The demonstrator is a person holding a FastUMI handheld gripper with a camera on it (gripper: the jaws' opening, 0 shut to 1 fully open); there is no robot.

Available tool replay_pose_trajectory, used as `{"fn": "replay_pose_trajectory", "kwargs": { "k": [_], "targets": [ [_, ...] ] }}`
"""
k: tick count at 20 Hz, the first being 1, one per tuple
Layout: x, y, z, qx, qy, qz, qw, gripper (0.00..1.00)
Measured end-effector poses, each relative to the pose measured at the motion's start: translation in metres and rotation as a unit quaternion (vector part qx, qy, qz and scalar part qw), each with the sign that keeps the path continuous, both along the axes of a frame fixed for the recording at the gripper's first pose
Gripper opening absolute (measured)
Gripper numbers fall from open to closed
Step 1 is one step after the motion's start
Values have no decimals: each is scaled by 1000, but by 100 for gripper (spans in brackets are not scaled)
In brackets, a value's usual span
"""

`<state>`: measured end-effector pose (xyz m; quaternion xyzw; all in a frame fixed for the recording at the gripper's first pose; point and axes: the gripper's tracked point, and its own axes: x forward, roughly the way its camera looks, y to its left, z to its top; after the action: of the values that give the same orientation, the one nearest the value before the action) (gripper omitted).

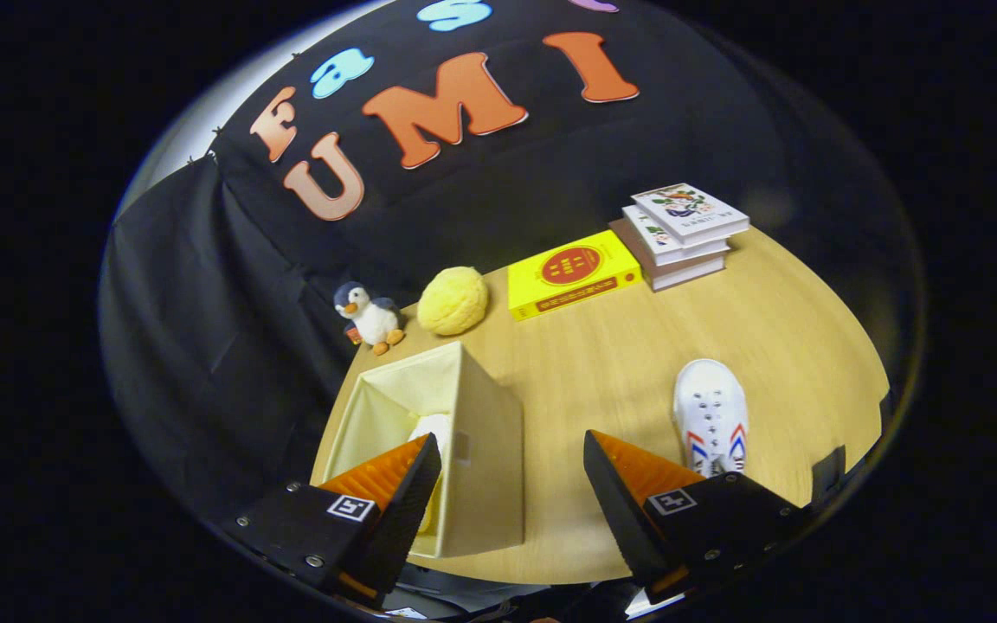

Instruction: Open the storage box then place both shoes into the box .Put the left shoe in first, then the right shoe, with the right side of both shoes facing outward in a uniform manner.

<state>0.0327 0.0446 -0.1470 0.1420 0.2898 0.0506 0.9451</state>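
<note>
Spread wide and holding nothing, my gripper (511, 472) hangs over the table (620, 363), the open storage box (472, 433) under its one finger, something pale inside, likely the first shoe, though I cannot tell. Just past the other finger lies the white shoe (710, 415), heel hidden. I should straddle its midsection squarely. Books (680, 234) lie beyond.

I see bare worktop (611, 363) ahead between my spread fingers (429, 472). Box (464, 433) blocks the left side, shoe (710, 411) the right; books (680, 234) stand beyond.
</note>
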Motion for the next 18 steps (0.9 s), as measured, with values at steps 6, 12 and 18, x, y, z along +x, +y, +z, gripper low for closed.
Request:
{"fn": "replay_pose_trajectory", "kwargs": {
  "k": [6,12,18],
  "targets": [
    [-3,-106,-35,-36,36,-69,996,98],
    [-5,-152,-87,-47,89,-94,991,99],
    [2,-169,-140,-89,138,-74,984,91]
  ]
}}
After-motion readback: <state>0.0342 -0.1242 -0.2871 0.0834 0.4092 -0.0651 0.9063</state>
